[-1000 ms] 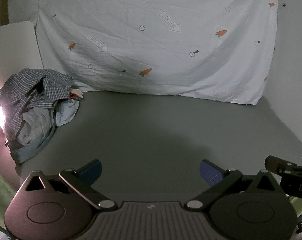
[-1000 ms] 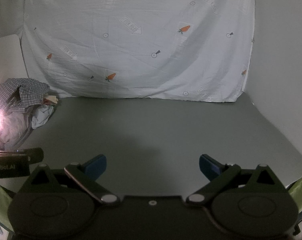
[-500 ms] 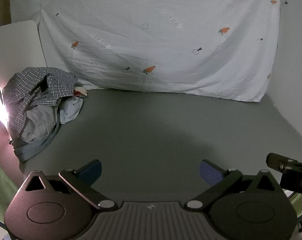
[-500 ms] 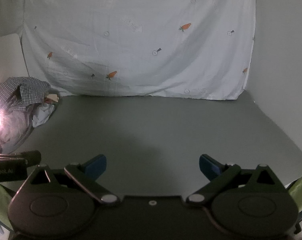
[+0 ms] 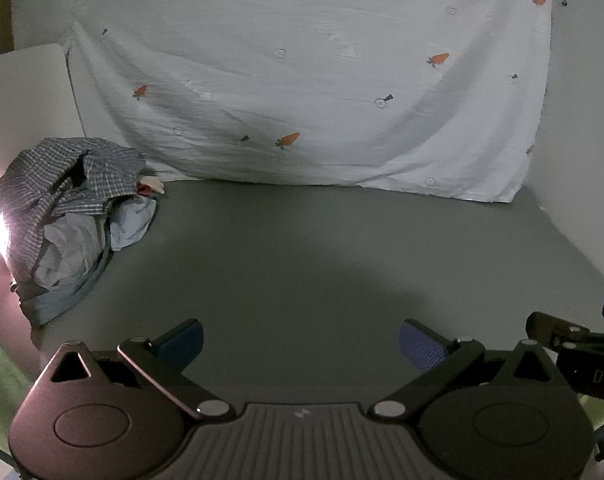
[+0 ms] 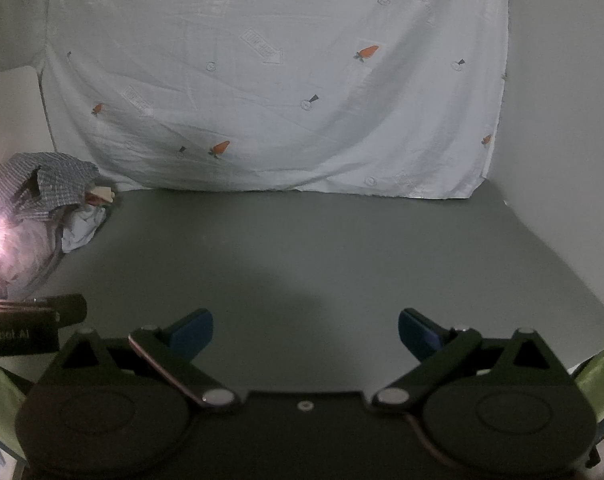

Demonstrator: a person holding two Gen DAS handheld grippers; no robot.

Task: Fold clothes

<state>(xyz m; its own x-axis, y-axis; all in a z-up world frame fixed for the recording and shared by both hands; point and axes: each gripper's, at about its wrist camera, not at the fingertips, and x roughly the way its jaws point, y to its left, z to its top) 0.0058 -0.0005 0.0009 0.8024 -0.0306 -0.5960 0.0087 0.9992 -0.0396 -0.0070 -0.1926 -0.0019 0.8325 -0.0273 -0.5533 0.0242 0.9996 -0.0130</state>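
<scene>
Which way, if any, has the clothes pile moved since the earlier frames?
No. The clothes pile still lies in the same spot, just below the white board.

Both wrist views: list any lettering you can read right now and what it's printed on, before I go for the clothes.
"Robot.AI": on the left gripper body at the left edge of the right wrist view; the start is cut off.
"DA": on the right gripper body at the right edge of the left wrist view; the rest is out of frame.
Arrow-shaped prints on the white sheet: they hold lettering, too blurred to read.
Pile of clothes: no text visible.
</scene>
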